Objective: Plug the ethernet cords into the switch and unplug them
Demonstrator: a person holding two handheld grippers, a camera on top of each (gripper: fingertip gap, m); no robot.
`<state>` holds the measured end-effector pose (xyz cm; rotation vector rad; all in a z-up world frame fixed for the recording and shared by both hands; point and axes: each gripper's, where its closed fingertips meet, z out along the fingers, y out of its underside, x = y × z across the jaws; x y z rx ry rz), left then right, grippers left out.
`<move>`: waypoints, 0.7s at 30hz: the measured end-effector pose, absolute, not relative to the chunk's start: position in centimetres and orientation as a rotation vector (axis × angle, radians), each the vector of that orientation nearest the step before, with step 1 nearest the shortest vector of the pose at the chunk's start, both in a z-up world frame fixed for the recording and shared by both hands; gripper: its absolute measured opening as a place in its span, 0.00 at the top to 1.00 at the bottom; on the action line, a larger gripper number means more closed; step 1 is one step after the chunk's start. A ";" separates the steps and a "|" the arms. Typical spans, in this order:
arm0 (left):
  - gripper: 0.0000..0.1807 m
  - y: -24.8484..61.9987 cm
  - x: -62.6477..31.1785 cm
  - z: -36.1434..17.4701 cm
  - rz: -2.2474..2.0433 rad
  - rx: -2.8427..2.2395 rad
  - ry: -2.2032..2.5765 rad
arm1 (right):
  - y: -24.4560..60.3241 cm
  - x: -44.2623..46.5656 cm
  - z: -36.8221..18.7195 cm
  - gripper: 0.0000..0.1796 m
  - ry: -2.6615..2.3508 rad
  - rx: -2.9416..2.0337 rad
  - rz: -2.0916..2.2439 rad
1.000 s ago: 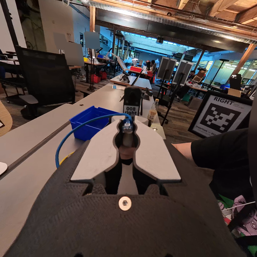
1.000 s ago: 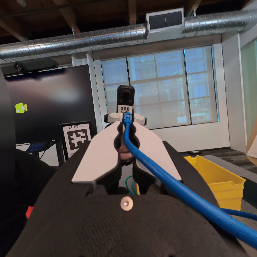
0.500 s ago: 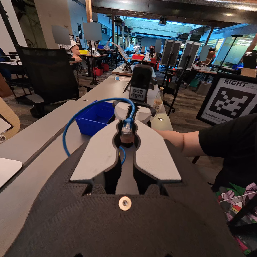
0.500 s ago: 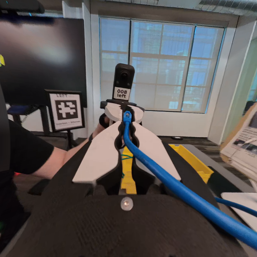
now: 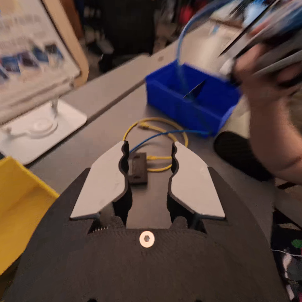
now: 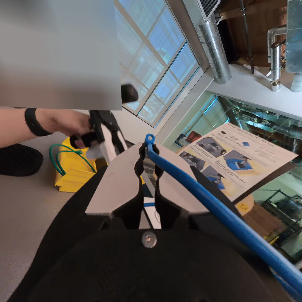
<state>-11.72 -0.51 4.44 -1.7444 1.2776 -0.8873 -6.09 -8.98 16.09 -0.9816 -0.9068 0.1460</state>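
Observation:
In the left wrist view my left gripper (image 5: 149, 145) is open and empty, low over the grey table. A small black switch (image 5: 138, 168) lies between its fingers, close to the left one. A yellow cord (image 5: 155, 130) lies looped beyond it. A thin blue cord (image 5: 163, 134) runs from behind the left finger toward the blue bin; I cannot tell if it is plugged in. My right gripper (image 6: 149, 147) is shut on the blue cord (image 6: 220, 205), with the plug (image 6: 149, 138) sticking out past the tips. It is a blur at upper right in the left wrist view (image 5: 269, 40).
A blue bin (image 5: 191, 96) stands behind the cords. A yellow bin (image 5: 19, 204) is at the left; it also shows in the right wrist view (image 6: 73, 171), holding a green cord (image 6: 68, 155). A white stand base (image 5: 40, 127) and a picture sheet (image 6: 237, 160) stand at the table's back.
My left gripper has let go of the blue plug, opened, and swung down to the table over the switch. My right gripper has rolled sideways, still holding the blue cord.

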 end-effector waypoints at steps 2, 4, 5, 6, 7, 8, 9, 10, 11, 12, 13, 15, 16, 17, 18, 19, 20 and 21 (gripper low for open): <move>0.71 0.0 -10.4 0.5 -0.786 -1.857 1.312 | -9.8 -5.7 16.7 0.95 -0.918 -0.975 0.121; 0.67 -0.7 -9.0 -3.3 -0.715 -1.939 1.396 | -10.6 -5.2 17.4 0.95 -0.921 -0.963 0.095; 0.65 -0.9 -8.7 -5.0 -0.649 -1.981 1.442 | -10.8 -4.9 17.7 0.95 -0.920 -0.961 0.076; 0.64 -0.8 -8.5 -6.4 -0.568 -2.011 1.469 | -11.1 -4.6 17.9 0.95 -0.919 -0.962 0.059; 0.63 -0.5 -8.4 -7.4 -0.490 -2.014 1.473 | -11.4 -4.4 18.1 0.95 -0.922 -0.962 0.052; 0.62 0.0 -8.3 -8.3 -0.418 -1.999 1.466 | -11.6 -4.3 18.3 0.95 -0.927 -0.961 0.052; 0.61 0.5 -8.4 -9.0 -0.359 -1.993 1.450 | -11.9 -4.1 18.5 0.95 -0.926 -0.960 0.057; 0.58 0.8 -8.5 -9.8 -0.324 -2.002 1.437 | -12.1 -3.9 18.6 0.95 -0.926 -0.962 0.071; 0.57 1.1 -8.6 -10.6 -0.306 -2.024 1.419 | -12.3 -3.8 18.6 0.95 -0.928 -0.969 0.085; 0.57 1.5 -8.7 -11.3 -0.298 -2.050 1.398 | -12.4 -3.6 18.7 0.95 -0.928 -0.970 0.083; 0.56 1.7 -8.8 -12.0 -0.302 -2.074 1.384 | -12.5 -3.4 18.8 0.95 -0.922 -0.963 0.073; 0.55 2.3 -9.0 -13.2 -0.315 -2.116 1.341 | -12.8 -3.0 19.2 0.95 -0.914 -0.954 0.084; 0.55 2.5 -9.1 -13.7 -0.329 -2.128 1.328 | -13.1 -2.9 19.3 0.95 -0.911 -0.947 0.098; 0.56 2.5 -9.2 -14.2 -0.342 -2.143 1.317 | -13.3 -2.8 19.5 0.95 -0.908 -0.941 0.110; 0.57 2.6 -9.4 -14.7 -0.345 -2.158 1.291 | -13.5 -2.7 19.6 0.95 -0.906 -0.935 0.121; 0.56 2.4 -9.5 -15.2 -0.366 -2.171 1.274 | -13.7 -2.7 19.7 0.95 -0.906 -0.933 0.129; 0.56 2.1 -9.5 -15.8 -0.396 -2.190 1.271 | -13.9 -2.7 19.8 0.95 -0.908 -0.929 0.129; 0.55 2.0 -9.4 -16.2 -0.413 -2.201 1.269 | -14.0 -2.7 19.9 0.95 -0.909 -0.924 0.127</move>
